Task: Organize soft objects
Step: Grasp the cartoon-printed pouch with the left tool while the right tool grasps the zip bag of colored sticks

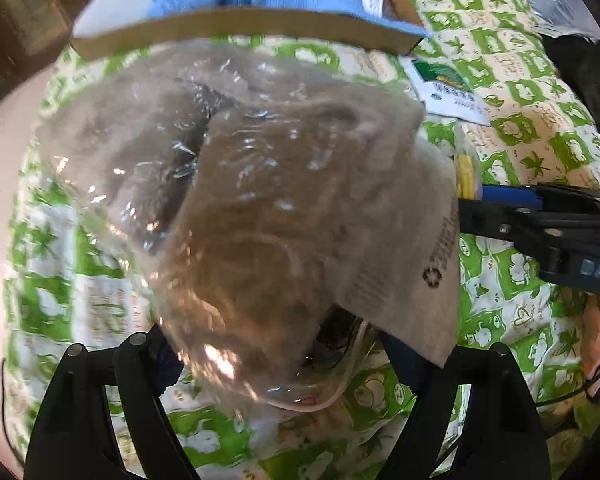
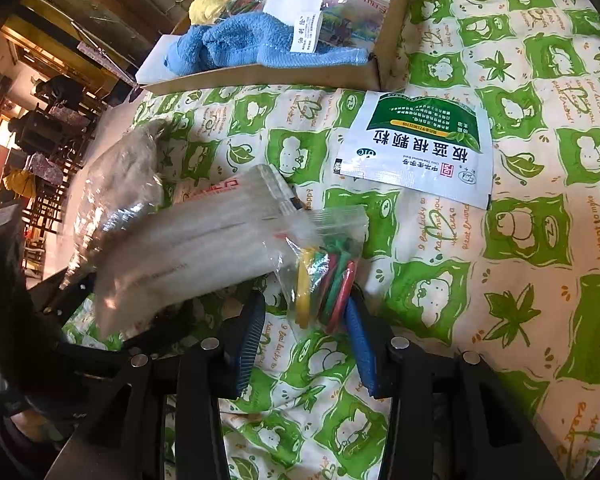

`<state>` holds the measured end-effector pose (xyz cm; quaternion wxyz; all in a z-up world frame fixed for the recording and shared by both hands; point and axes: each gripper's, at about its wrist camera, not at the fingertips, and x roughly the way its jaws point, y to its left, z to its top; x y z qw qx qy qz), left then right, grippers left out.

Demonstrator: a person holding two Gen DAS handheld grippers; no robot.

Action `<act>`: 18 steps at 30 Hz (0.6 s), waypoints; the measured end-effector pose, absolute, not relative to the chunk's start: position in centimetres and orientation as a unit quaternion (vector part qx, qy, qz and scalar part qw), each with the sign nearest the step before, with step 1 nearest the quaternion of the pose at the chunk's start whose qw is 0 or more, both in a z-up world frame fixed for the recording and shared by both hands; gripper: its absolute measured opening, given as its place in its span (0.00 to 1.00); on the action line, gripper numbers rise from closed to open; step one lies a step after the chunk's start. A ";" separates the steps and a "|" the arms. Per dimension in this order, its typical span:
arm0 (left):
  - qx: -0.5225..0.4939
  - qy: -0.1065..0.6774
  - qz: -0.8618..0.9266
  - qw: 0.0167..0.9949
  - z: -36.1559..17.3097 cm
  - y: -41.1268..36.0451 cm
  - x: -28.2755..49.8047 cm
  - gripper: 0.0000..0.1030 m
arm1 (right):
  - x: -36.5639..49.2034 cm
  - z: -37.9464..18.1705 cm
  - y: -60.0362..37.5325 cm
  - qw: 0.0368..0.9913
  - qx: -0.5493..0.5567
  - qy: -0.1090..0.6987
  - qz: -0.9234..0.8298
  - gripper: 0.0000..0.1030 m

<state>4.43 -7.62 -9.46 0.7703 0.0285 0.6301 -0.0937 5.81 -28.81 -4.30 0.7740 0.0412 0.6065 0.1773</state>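
A bulky clear plastic bag (image 1: 260,208) with something soft and beige inside fills the left wrist view. My left gripper (image 1: 284,360) is shut on its lower end; the bag hides the pads. In the right wrist view the same bag (image 2: 172,256) sticks out from the left gripper (image 2: 72,296) above the cloth. A small zip bag of coloured bands (image 2: 324,276) lies on the cloth. My right gripper (image 2: 306,304) stands open around its near end, blue pads (image 2: 252,340) apart, the right-hand one at the red band. From the left camera the right gripper (image 1: 472,208) sits beside the yellow bands (image 1: 466,176).
A cardboard box (image 2: 260,74) at the back holds a blue towel (image 2: 252,40), a yellow item and packets. A white-and-green sachet (image 2: 416,148) lies flat on the green-and-cream tablecloth (image 2: 520,240) in front of the box. The table edge runs along the left, with chairs beyond.
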 end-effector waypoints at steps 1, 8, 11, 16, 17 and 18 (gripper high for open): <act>0.028 0.632 -0.093 0.769 -9.7 -7.5 4.7 0.80 | 5.6 -4.1 -28.9 0.776 0.043 0.605 0.176 0.40; 0.021 0.594 -0.091 0.799 -8.6 -6.8 3.0 0.78 | 5.3 -3.1 -29.2 0.792 0.028 0.586 0.167 0.16; 0.009 0.571 -0.092 0.816 -7.2 -6.3 2.3 0.78 | 5.3 -2.3 -29.7 0.801 0.033 0.573 0.171 0.14; -0.020 0.553 -0.105 0.826 -4.7 -5.7 0.5 0.78 | 4.8 -1.3 -30.4 0.805 0.048 0.562 0.182 0.14; -0.027 0.551 -0.108 0.827 -4.3 -5.3 -0.1 0.78 | 4.8 -1.2 -30.4 0.806 0.050 0.561 0.184 0.14; -0.034 0.548 -0.111 0.828 -4.0 -5.1 -0.5 0.78 | 4.7 -1.0 -30.5 0.806 0.052 0.559 0.186 0.14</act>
